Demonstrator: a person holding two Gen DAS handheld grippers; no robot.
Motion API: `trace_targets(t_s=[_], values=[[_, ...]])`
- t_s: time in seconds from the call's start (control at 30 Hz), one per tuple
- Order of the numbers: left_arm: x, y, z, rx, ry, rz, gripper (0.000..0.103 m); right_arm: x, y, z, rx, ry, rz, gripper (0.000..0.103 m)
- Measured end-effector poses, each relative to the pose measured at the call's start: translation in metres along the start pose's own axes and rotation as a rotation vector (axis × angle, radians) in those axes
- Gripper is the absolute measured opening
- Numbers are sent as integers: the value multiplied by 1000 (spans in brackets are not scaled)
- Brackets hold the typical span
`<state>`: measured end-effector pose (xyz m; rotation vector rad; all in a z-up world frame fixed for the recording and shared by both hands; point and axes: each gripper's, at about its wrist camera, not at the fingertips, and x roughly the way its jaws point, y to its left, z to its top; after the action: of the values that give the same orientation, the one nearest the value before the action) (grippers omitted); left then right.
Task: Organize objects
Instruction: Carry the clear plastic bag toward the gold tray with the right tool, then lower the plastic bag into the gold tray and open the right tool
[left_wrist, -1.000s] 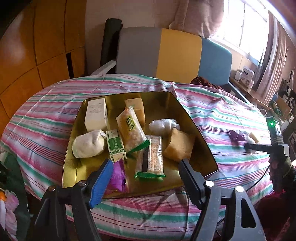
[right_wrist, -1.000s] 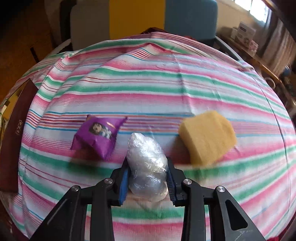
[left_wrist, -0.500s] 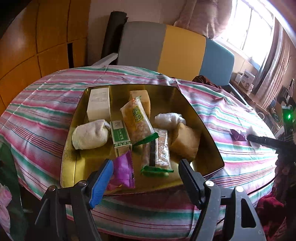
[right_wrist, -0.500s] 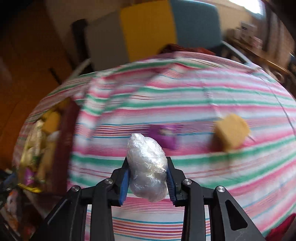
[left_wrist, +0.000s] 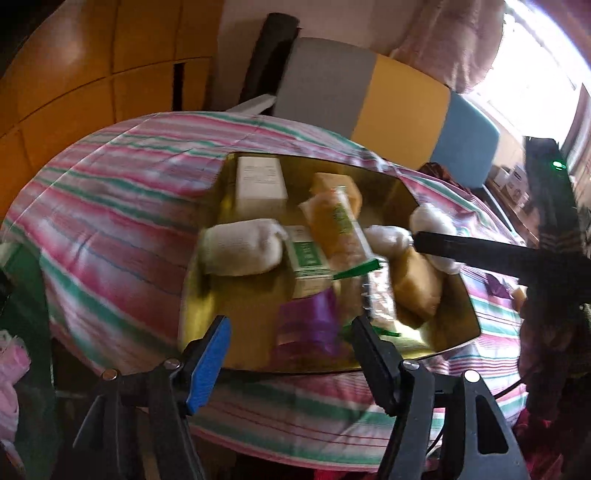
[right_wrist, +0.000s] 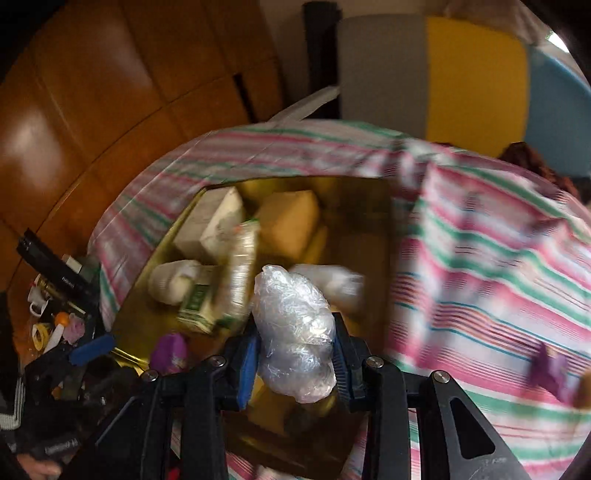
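Plastic-wrapped bundle (right_wrist: 293, 332): it is sitting pinched between the right gripper's two pads, hanging over the gold tray; in the left wrist view it is showing as a white lump (left_wrist: 430, 221) at the tip of a dark finger.
Right gripper (right_wrist: 295, 356): it is clamping tight on the bundle, pointing down toward the tray's near half.
Left gripper (left_wrist: 288, 339): its jaws are closing with nothing between the pads; it is hovering at the tray's near rim, the purple packet (left_wrist: 308, 325) lying beyond the gap.
Gold tray (left_wrist: 207, 306): it is resting on the striped tablecloth (left_wrist: 110, 206) and holding a white box (left_wrist: 260, 181), a rolled white cloth (left_wrist: 242, 251), a green-and-white carton (left_wrist: 308, 258), a long orange snack pack (left_wrist: 338, 225) and yellow sponges (left_wrist: 417, 284).
Outside the tray: a second purple packet (right_wrist: 550, 369) is lying on the cloth to the right, well apart from the tray.
Background: a grey, yellow and blue chair back (left_wrist: 402, 99) is standing behind the table.
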<state>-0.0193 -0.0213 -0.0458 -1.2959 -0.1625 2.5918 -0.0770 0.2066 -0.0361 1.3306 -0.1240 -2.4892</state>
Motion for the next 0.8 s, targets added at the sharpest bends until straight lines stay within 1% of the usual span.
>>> trace_targets(t_s=[0.1, 0.17, 0.2, 0.27, 0.3, 0.37, 0.4, 0.43, 0.53, 0.7, 0.8], values=[[0, 12, -1, -28, 8, 10, 66, 33, 13, 10, -12, 53, -19, 36], [1, 17, -1, -45, 9, 13, 65, 52, 16, 15, -14, 86, -62, 37], [1, 18, 0, -47, 9, 10, 65, 60, 15, 16, -9, 103, -70, 39], [1, 21, 1, -53, 2, 13, 65, 68, 12, 16, 12, 105, -68, 39], [2, 21, 2, -52, 0, 11, 65, 67, 10, 16, 22, 99, -60, 39], [3, 22, 3, -54, 3, 4, 65, 60, 7, 12, 39, 87, -31, 47], [4, 22, 2, -54, 5, 5, 65, 57, 6, 11, 43, 78, -24, 58], [5, 20, 1, -48, 9, 8, 65, 51, 4, 10, 49, 65, -15, 64], [5, 16, -1, -33, 12, 23, 65, 37, 0, 8, 68, 24, 11, 65], [1, 6, 1, -2, 5, 53, 65, 16, -9, -7, 92, -10, 15, 67], [-3, -4, 2, 29, -4, 48, 65, 3, -16, -19, 104, -30, 5, 68]])
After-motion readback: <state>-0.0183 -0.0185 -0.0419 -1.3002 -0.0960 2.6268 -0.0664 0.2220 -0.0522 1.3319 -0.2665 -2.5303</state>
